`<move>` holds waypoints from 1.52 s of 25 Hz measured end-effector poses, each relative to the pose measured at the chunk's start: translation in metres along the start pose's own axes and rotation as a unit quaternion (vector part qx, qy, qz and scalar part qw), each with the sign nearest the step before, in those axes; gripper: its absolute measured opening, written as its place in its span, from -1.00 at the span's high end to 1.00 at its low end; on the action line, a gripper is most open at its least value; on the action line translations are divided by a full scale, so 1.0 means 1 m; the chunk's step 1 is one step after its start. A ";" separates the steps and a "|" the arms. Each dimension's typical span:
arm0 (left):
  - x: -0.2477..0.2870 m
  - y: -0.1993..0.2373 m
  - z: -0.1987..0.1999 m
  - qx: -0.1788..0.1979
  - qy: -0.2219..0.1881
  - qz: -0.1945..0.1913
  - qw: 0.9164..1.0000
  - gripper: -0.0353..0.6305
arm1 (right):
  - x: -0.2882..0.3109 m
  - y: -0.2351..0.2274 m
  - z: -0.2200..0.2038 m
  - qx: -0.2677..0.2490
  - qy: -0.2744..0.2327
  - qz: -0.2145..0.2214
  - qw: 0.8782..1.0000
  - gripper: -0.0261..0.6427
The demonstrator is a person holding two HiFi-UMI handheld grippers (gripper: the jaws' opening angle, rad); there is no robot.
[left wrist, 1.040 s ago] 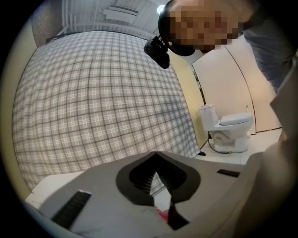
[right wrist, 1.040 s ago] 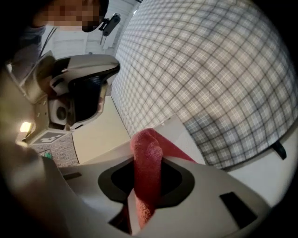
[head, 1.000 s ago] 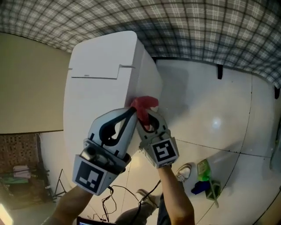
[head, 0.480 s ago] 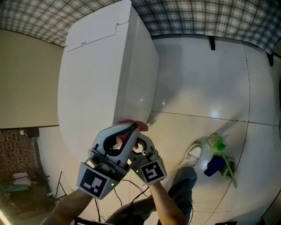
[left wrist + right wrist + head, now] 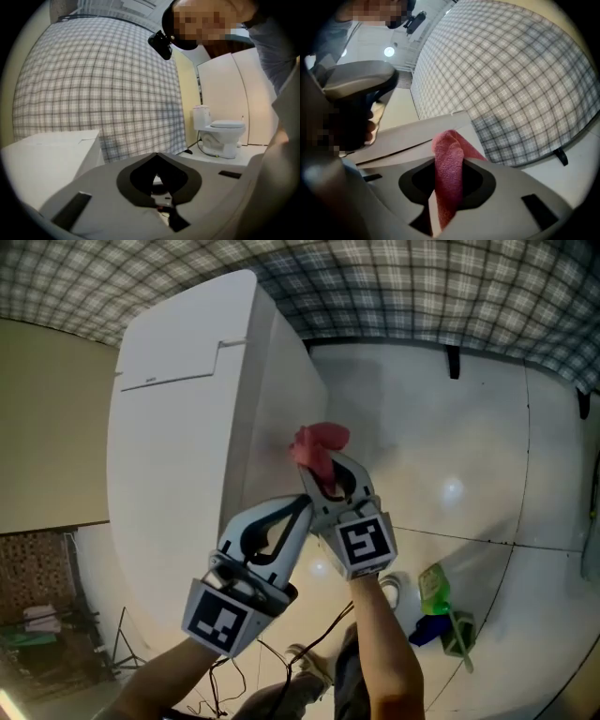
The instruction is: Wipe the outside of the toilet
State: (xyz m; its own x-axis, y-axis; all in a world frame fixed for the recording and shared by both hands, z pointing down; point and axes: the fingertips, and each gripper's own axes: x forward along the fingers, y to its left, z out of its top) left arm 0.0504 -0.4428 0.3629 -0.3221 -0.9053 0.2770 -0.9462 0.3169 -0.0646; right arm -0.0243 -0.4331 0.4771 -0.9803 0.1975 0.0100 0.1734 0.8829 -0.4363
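Note:
The white toilet (image 5: 178, 427) fills the left of the head view, seen from above with its flat lid and tall side wall. A pink-red cloth (image 5: 317, 444) is pressed against that side wall, and my right gripper (image 5: 316, 471) is shut on it. In the right gripper view the cloth (image 5: 449, 168) hangs between the jaws, in front of the toilet's white edge (image 5: 408, 136). My left gripper (image 5: 304, 503) hovers just below and left of the right one, shut with nothing held. In the left gripper view its jaws (image 5: 157, 155) meet beside the white toilet top (image 5: 47, 154).
A plaid wall (image 5: 422, 296) runs behind the toilet. On the white floor lie a green and blue spray bottle (image 5: 433, 601), the person's shoe (image 5: 394, 592) and black cables (image 5: 244, 652). A beige panel (image 5: 47, 427) stands at left. A second toilet (image 5: 220, 136) shows far off.
The right gripper has carried the cloth back up the toilet's side after dipping low half a second ago. The left gripper followed alongside it.

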 end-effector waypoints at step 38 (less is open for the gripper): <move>-0.148 -0.040 -0.189 -0.054 0.124 0.055 0.989 0.88 | -0.075 0.141 -0.191 0.078 0.058 0.026 0.995 0.67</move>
State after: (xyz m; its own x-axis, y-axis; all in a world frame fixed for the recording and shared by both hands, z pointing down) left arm 0.1415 -0.2682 0.5053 -0.3933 -0.7709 0.5010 -0.8927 0.4505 -0.0076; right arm 0.0921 -0.2424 0.5870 -0.9514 0.2965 0.0828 0.1977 0.7948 -0.5737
